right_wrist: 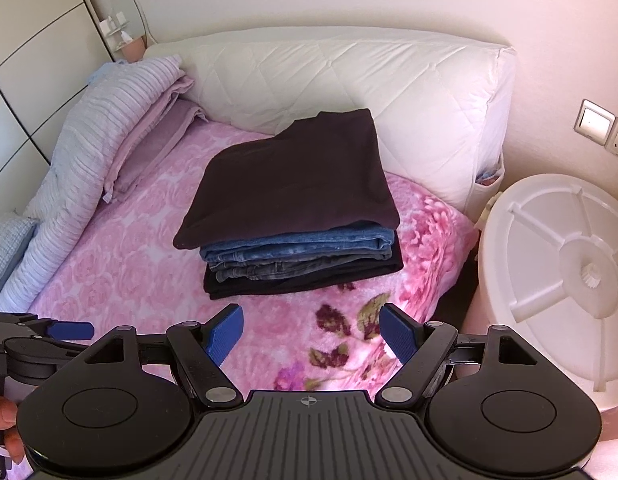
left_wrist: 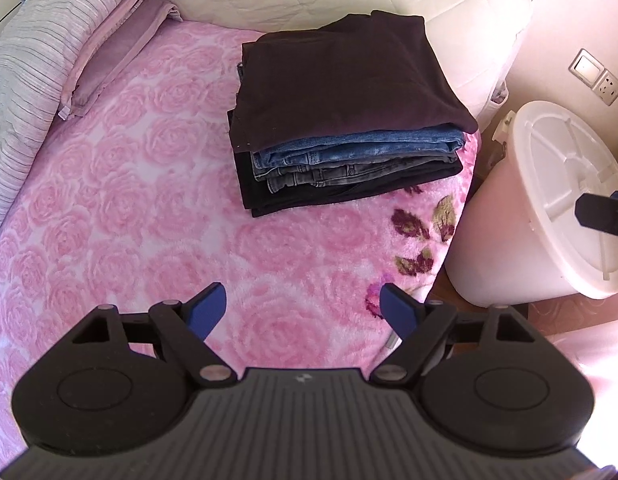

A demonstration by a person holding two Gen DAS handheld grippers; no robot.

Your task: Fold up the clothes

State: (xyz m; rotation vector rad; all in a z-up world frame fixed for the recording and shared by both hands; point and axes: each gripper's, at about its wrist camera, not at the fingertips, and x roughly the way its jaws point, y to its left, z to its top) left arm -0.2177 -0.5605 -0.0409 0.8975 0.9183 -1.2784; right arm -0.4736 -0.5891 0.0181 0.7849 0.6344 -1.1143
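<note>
Hovering above a pink rose-patterned fleece blanket [left_wrist: 121, 184] on a bed, the left gripper [left_wrist: 303, 306] has its blue-padded fingers [left_wrist: 209, 308] spread wide, holding nothing. The right gripper [right_wrist: 311, 330] hangs likewise over the blanket's near edge, fingers parted and empty. At 12 o'clock from both grippers, well apart from them, sits a neat stack of folded clothes [left_wrist: 349, 132]: a dark maroon garment [right_wrist: 297, 176] on top, blue denim jeans [right_wrist: 301, 250] beneath it, grey denim under those and a black piece at the bottom. Behind the stack stands a white quilted headboard cushion [right_wrist: 349, 76]. At 10 o'clock lie a striped lilac quilt [left_wrist: 41, 40] and mauve pillow [left_wrist: 121, 44]. A white round plastic lidded bin [right_wrist: 549, 264] stands beside the bed at 3 o'clock.
</note>
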